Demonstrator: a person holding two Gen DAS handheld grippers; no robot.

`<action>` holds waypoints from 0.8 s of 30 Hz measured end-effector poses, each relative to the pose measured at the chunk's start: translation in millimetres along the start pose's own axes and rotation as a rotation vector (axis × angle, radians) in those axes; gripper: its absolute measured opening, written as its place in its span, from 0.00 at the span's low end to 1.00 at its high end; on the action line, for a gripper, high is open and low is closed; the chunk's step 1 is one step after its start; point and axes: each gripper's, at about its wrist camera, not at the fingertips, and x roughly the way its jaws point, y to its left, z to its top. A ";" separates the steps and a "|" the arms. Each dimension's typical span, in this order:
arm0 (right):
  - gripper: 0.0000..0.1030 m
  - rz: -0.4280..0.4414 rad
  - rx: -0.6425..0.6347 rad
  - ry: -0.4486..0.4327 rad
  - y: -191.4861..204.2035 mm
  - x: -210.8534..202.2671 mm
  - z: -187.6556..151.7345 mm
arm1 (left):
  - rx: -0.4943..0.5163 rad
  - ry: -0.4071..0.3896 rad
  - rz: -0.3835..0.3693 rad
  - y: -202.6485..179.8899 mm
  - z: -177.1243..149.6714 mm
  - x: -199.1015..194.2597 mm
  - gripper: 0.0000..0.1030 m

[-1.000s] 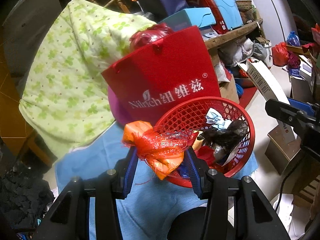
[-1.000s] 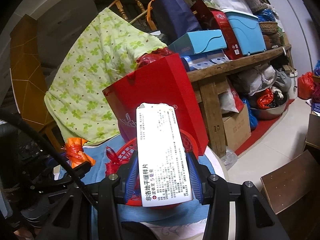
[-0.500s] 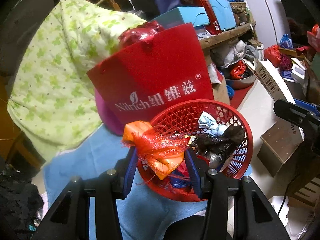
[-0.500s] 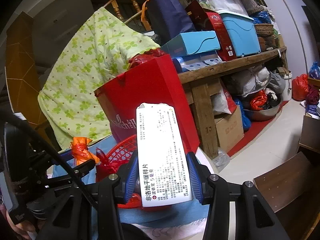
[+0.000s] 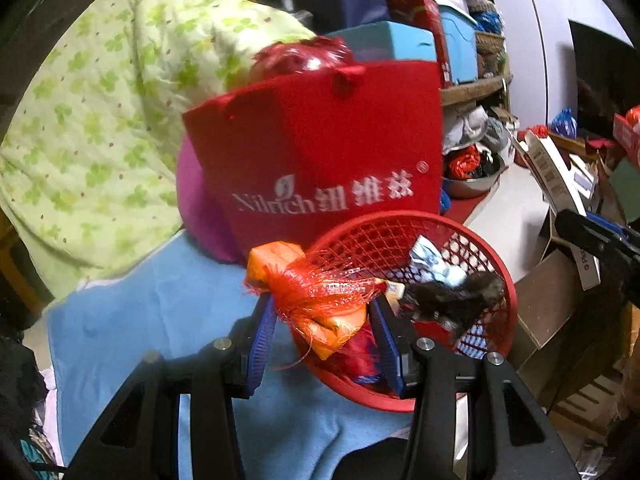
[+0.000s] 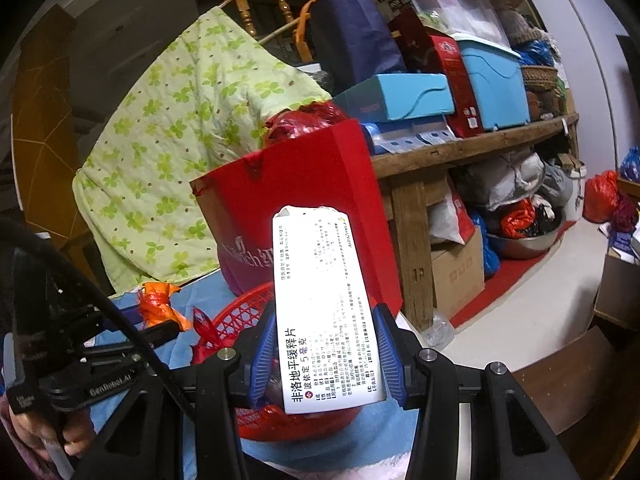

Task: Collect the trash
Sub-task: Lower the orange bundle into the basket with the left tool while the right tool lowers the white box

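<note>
My left gripper (image 5: 322,332) is shut on a wad of orange plastic and red mesh netting (image 5: 316,296), held at the near left rim of a red lattice basket (image 5: 496,272). The basket holds a pale blue wrapper (image 5: 434,266) and a dark clump (image 5: 452,300). My right gripper (image 6: 324,350) is shut on a white medicine box (image 6: 320,304) with printed text, upright over the same basket (image 6: 244,312). In the right wrist view the left gripper (image 6: 160,320) with its orange wad (image 6: 158,306) shows at the left.
A red paper bag (image 5: 320,152) stands right behind the basket on a blue cloth (image 5: 152,320). A green flowered quilt (image 5: 100,120) hangs at the left. A wooden shelf (image 6: 460,148) with blue boxes runs at the right, cardboard boxes (image 6: 456,268) below it.
The left gripper has swung to the right with its wad, closer over the basket rim. The right gripper with the box has shifted slightly, and the left gripper shows nearer in its view.
</note>
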 end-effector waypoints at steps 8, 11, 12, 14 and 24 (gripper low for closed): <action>0.48 0.080 0.032 0.019 17.6 26.4 13.1 | -0.054 -0.046 -0.071 29.9 20.2 9.3 0.49; 0.48 0.083 0.055 0.022 17.9 38.2 15.2 | -0.077 -0.036 -0.109 31.7 22.8 21.6 0.49; 0.48 0.088 0.070 0.025 16.7 41.9 15.3 | -0.080 -0.032 -0.118 30.7 22.6 24.7 0.49; 0.48 0.094 0.096 0.034 13.3 49.4 15.4 | -0.081 -0.024 -0.136 26.7 21.2 31.5 0.49; 0.52 0.210 0.324 0.046 -18.1 91.3 11.2 | -0.094 0.035 -0.269 6.0 6.3 62.2 0.64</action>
